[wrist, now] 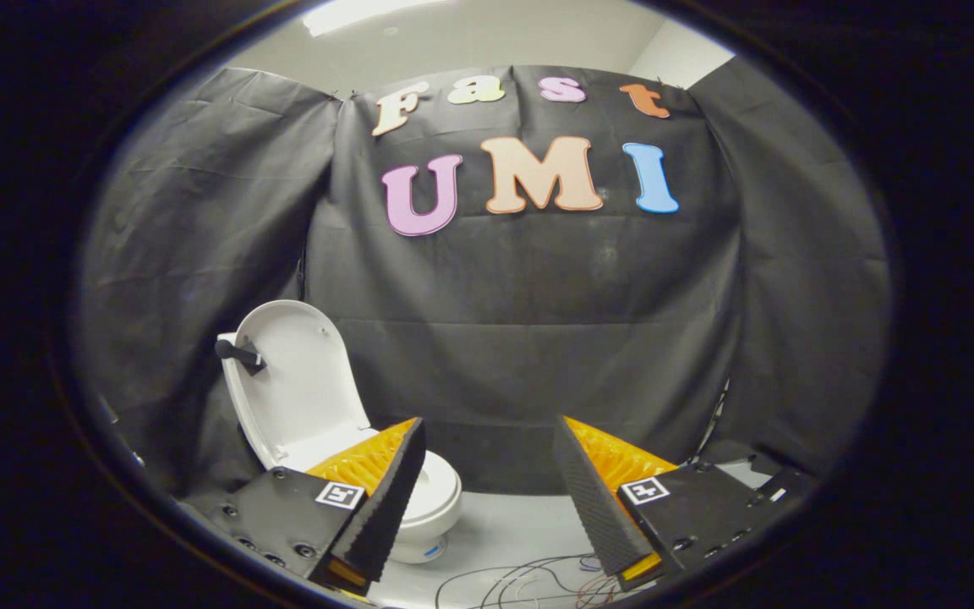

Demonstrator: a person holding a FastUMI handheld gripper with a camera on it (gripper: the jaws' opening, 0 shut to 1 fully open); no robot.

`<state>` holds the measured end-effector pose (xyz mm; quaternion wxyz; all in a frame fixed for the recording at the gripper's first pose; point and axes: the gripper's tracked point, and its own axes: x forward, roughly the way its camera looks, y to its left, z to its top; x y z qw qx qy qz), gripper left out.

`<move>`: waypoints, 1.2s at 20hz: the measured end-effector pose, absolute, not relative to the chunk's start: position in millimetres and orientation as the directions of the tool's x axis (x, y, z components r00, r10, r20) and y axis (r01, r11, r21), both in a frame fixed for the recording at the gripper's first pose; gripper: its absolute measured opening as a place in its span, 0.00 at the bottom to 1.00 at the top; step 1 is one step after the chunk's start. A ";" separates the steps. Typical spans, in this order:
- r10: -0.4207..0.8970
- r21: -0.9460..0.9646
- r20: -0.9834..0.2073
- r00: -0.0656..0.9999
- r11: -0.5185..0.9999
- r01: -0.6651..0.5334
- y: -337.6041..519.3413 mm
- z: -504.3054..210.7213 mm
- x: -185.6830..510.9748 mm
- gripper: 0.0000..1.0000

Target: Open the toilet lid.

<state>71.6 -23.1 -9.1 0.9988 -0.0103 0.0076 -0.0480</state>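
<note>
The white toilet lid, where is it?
In the gripper view, the white toilet lid stands raised against the black cloth wall, above the white bowl, beyond the open gripper's left finger.

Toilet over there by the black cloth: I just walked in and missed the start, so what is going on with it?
A person is working a handheld gripper in the booth. Its fingers stand open with nothing between them. The toilet sits beyond the left finger, and its lid is already raised, standing upright against the cloth wall, with a dark handle sticking out of its edge. The gripper is apart from the lid. Loose wires lie on the floor between the fingers.
</note>
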 end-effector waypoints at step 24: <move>-0.035 -0.041 -0.161 0.986 0.999 0.029 -0.7 -39.9 69.3 0.95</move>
